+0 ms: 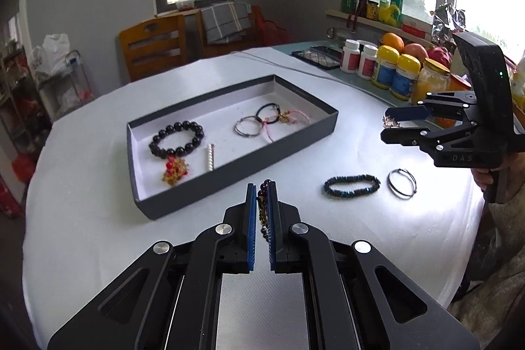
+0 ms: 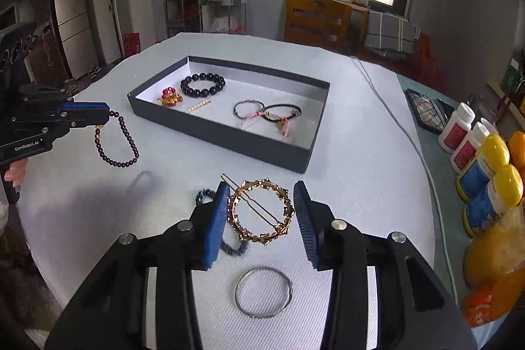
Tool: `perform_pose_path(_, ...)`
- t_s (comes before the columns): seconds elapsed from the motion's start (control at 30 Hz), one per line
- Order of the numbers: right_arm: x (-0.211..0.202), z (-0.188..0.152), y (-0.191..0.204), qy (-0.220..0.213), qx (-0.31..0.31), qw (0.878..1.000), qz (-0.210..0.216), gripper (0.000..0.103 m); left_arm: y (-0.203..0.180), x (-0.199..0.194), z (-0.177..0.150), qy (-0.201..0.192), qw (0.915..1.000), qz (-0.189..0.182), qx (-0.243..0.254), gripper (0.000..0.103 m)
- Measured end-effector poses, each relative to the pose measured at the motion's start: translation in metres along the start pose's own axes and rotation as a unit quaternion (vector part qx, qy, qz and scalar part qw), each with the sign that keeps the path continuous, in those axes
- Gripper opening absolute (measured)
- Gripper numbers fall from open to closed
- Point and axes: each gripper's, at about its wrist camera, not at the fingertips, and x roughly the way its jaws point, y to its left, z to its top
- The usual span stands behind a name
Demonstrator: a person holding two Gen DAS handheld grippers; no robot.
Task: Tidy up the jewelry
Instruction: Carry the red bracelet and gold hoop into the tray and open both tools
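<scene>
Surface (image 1: pixel 82 218) first, white and round; on it the open box (image 1: pixel 239 159), long axis running near-left to far-right, already holding several bracelets. Left claw (image 1: pixel 261 195) is clenched on a dark bead bracelet (image 2: pixel 116 140) dangling beside the box. Right claw (image 2: pixel 261 209) carries a gold ring clip (image 2: pixel 261 212) between its pads. A blue bracelet (image 1: pixel 351 186) and wire bangle (image 2: pixel 263 291) remain outside, so I'd say past halfway.
</scene>
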Motion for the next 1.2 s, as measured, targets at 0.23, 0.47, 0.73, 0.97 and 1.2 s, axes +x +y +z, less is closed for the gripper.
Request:
perform_pose_path(0.23, 0.024, 0.049, 0.005, -0.019, 0.001, 1.0, 0.009, 0.04, 0.021, 0.011, 0.047, -0.032, 0.999, 0.03, -0.001, 0.006)
perform_pose_path(0.47, 0.079, 0.092, 0.01, -0.002, 0.024, 1.0, 0.011, 0.04, 0.042, 0.066, 0.074, -0.023, 0.9979, 0.036, -0.049, 0.006)
perform_pose_path(0.73, 0.124, 0.083, 0.01, 0.036, 0.04, 0.998, 0.025, 0.04, 0.062, 0.115, 0.06, 0.007, 0.9944, 0.01, -0.105, 0.006)
perform_pose_path(0.97, 0.144, 0.072, 0.008, 0.068, 0.06, 0.994, 0.067, 0.04, 0.062, 0.134, 0.045, 0.039, 0.9952, 0.008, -0.089, 0.006)
perform_pose_path(1.2, 0.149, 0.07, 0.008, 0.076, 0.065, 0.993, 0.067, 0.04, 0.075, 0.146, 0.04, 0.048, 0.9934, 0.053, -0.09, 0.006)
